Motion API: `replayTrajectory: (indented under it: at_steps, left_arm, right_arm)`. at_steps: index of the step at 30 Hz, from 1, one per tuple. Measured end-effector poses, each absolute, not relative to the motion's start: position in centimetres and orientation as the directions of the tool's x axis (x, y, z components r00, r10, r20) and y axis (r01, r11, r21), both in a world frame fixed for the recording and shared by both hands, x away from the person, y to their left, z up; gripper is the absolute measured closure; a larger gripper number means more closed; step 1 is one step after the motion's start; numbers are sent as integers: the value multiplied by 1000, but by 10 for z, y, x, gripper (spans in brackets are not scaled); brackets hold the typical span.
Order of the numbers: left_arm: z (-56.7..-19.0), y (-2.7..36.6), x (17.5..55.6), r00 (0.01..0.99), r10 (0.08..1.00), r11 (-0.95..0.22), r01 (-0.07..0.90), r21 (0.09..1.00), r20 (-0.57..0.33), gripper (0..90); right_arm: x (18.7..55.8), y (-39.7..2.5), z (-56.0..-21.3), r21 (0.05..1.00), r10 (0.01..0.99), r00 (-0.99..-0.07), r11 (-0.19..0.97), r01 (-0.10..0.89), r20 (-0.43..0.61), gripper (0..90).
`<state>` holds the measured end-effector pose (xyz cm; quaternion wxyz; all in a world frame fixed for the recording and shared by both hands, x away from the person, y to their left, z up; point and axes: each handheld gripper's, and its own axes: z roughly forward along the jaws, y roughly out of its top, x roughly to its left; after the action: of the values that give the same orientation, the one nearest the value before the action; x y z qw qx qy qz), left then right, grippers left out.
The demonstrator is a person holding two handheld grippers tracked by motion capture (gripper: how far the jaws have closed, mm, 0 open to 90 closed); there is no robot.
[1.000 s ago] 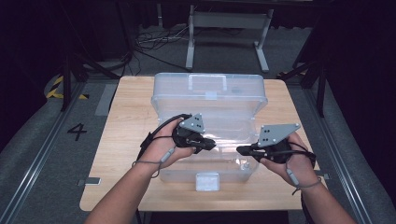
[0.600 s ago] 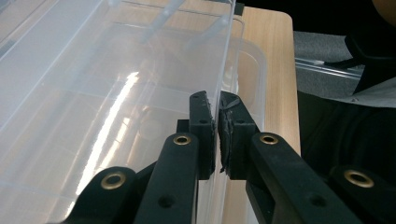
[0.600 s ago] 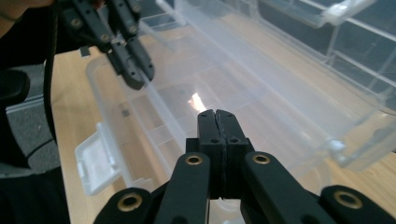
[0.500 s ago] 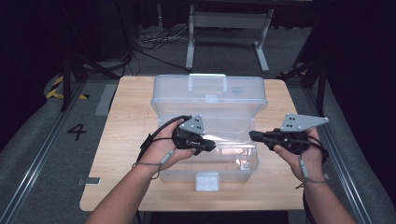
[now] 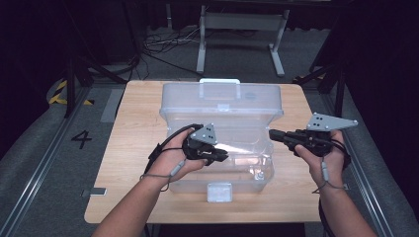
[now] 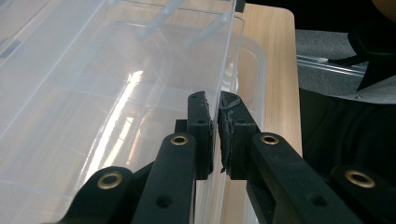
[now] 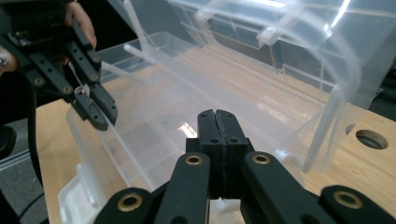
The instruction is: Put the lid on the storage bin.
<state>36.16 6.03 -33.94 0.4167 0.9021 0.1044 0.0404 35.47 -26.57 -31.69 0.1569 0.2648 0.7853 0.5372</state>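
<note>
This looks like a lab or recording studio: a plain wooden table [image 5: 133, 123] stands on grey carpet between floor rails [image 5: 29, 187], with black curtains around, loose cables [image 5: 163, 47], hazard tape [image 5: 59, 91] and a floor number "4" [image 5: 81, 139].

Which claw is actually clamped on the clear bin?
The left claw: it pinches the clear bin's wall between its jaws. The right claw is shut on nothing, off the bin's right side.

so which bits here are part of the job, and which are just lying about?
In the job:
- clear plastic box, lid open
- left gripper, clamped on a clear panel of the box
- right gripper, shut, holding nothing, by the box's right end

Lying about:
- wooden table
- metal stand and cables on the floor behind
</note>
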Motion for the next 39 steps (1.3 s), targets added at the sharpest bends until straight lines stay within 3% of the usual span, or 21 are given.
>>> replayTrajectory:
  at_steps: [21, 39]
  left_arm:
    - [-328, 83, 344, 962, 270, -545, 180, 819, -32, 783]
    - [-327, 133, 339, 888, 441, -374, 311, 874, -127, 770]
  right_arm:
    - [360, -269, -320, 932, 613, -789, 260, 253, 43, 900]
    - [354, -274, -325, 934, 607, -793, 247, 260, 61, 900]
